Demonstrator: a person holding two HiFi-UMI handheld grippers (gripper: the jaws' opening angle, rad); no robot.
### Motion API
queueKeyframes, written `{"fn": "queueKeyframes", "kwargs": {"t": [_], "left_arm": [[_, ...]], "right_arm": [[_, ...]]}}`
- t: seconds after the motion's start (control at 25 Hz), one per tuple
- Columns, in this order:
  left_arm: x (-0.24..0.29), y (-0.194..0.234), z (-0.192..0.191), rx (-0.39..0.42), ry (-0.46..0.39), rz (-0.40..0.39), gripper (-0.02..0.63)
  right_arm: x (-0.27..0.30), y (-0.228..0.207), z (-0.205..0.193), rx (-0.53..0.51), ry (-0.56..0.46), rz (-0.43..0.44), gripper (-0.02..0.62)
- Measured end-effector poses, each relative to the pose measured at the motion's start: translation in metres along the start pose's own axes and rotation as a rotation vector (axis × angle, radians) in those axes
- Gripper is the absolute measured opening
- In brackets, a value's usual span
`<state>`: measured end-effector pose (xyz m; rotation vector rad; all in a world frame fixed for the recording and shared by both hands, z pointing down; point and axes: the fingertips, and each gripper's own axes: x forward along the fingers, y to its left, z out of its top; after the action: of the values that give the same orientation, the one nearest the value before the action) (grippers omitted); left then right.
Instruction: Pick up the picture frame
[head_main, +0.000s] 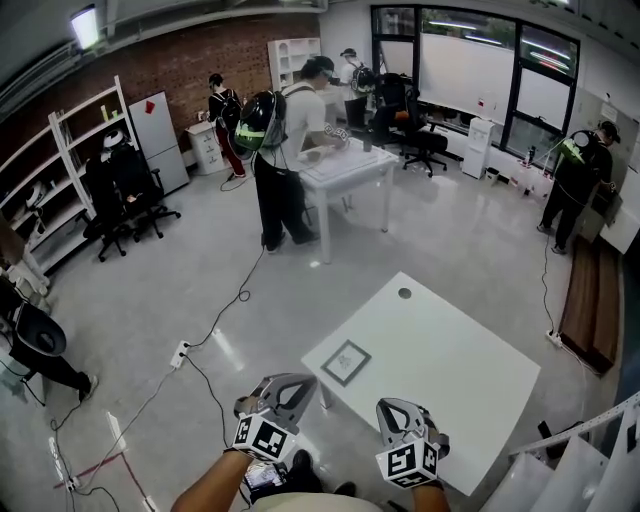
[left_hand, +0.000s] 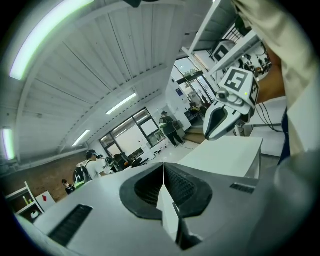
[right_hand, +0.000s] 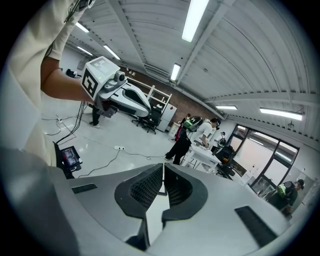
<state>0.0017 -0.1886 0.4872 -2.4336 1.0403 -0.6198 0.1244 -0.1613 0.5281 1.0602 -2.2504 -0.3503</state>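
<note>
Head view: we hold the left gripper (head_main: 288, 384) and right gripper (head_main: 393, 407) with jaws pressed together, gripping nothing. The picture frame (head_main: 346, 362) lies flat near the white table's (head_main: 455, 365) corner, twelve o'clock from between them.

Glossy grey floor (head_main: 450, 235), brick back wall (head_main: 200, 55), white shelving (head_main: 62, 150), dark-framed windows (head_main: 465, 65), ceiling strip lights (right_hand: 192, 20).

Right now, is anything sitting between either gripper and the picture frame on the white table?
Nothing visible does. The picture frame lies flat near the table's corner closest to the left gripper, with bare tabletop around it. The left gripper and the right gripper hover short of it, both shut and empty.
</note>
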Motion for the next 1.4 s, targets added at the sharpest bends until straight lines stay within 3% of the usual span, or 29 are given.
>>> {"fn": "queueKeyframes", "kwargs": {"t": [0.72,1.4], "left_arm": [[0.068,0.037,-0.038,-0.042,0.002,-0.061,0.015],[0.147,0.089,-0.117,-0.096,0.0,-0.197,0.017]], "right_arm": [[0.06,-0.029,-0.013,0.05,0.06,0.002,0.028],[0.168,-0.048,-0.029,0.128,0.164,-0.021,0.028]]}}
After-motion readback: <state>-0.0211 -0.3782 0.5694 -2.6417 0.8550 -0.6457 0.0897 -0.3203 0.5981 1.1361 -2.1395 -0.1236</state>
